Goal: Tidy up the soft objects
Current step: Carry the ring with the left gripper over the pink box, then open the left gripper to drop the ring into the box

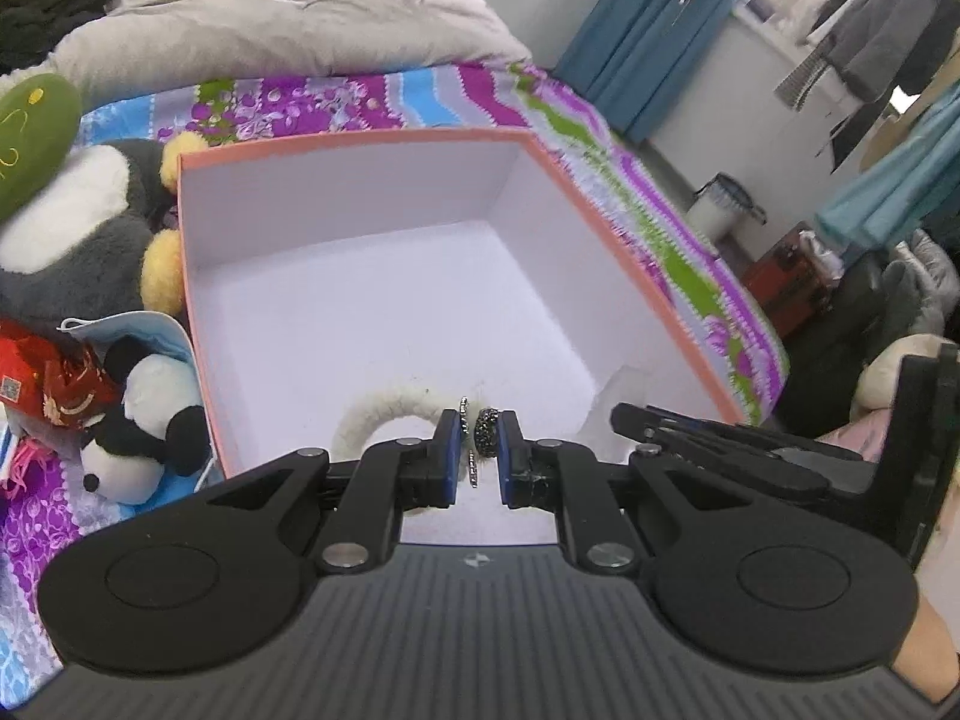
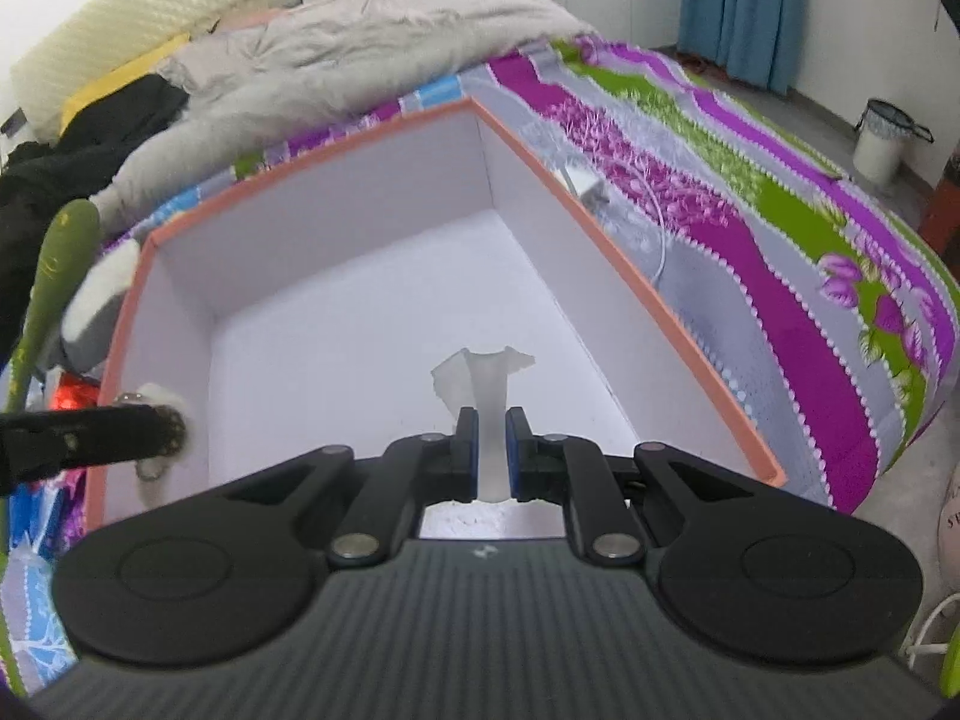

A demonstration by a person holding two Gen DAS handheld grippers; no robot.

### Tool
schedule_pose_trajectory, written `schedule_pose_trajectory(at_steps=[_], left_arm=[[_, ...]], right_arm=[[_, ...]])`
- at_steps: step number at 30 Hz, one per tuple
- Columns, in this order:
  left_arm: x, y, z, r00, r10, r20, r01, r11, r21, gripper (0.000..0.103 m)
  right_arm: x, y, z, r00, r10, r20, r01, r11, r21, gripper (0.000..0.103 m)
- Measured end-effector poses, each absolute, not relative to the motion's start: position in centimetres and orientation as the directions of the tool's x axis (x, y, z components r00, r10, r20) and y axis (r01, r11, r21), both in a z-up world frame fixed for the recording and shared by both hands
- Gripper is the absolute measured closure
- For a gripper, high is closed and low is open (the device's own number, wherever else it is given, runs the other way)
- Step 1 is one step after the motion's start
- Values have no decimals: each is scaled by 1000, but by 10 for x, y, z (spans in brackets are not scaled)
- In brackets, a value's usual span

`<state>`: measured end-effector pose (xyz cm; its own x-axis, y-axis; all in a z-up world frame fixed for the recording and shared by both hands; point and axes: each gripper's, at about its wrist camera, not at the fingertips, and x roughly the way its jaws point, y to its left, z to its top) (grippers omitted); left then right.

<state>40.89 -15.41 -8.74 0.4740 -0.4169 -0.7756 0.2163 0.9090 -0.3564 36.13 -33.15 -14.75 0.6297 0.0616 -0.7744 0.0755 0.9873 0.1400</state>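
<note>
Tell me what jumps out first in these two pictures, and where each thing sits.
A big empty box with an orange rim and white inside sits open on the bright purple, green and blue bedspread, filling the middle of both views. The left tool holds a fluffy white ring with sparkly beads over the box's near edge, while the right tool pinches a thin white scrap. Plush toys crowd the box's left side.

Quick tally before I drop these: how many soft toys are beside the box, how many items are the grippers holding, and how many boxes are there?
Soft toys beside the box: 2, a grey and white plush and a panda plush
Items held: 2, a white fluffy hair band in the left gripper, a white cloth piece in the right gripper
Boxes: 1, the orange box
Total: 5
</note>
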Motion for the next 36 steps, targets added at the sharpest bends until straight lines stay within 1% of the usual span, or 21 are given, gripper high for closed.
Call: schedule_pose_trajectory(at_steps=[2,4,5,6,8,12,18,25,36], left_arm=[[411,-155,-92,462,-408,-788,210,913,-350,87],[415,-153,-97,446,-412,-794,195,911,-363,83],[411,-152,-98,446,-420,-790,195,907,-373,75],[408,-151,-97,449,-424,-787,197,906,-376,66],[403,-150,-95,467,-412,-782,202,911,-360,63],[391,-146,-88,491,-411,-769,220,912,-347,63],[368,-140,-74,552,-360,-752,282,929,-238,63],[333,-119,-54,616,-360,-700,293,930,-220,63],[245,-98,-29,701,-351,-621,308,934,-181,63]], right_arm=[[363,-332,-150,624,65,-779,70,988,138,88],[362,-333,-152,616,76,-784,66,987,148,84],[362,-333,-152,615,81,-784,65,986,153,82],[360,-332,-152,617,82,-783,65,986,155,70],[356,-331,-150,626,79,-776,55,988,145,61],[342,-333,-145,659,91,-747,48,986,162,61],[309,-328,-130,726,125,-677,-3,984,178,61],[273,-316,-105,785,160,-598,-65,982,178,61],[211,-295,-81,835,234,-498,-142,966,216,61]])
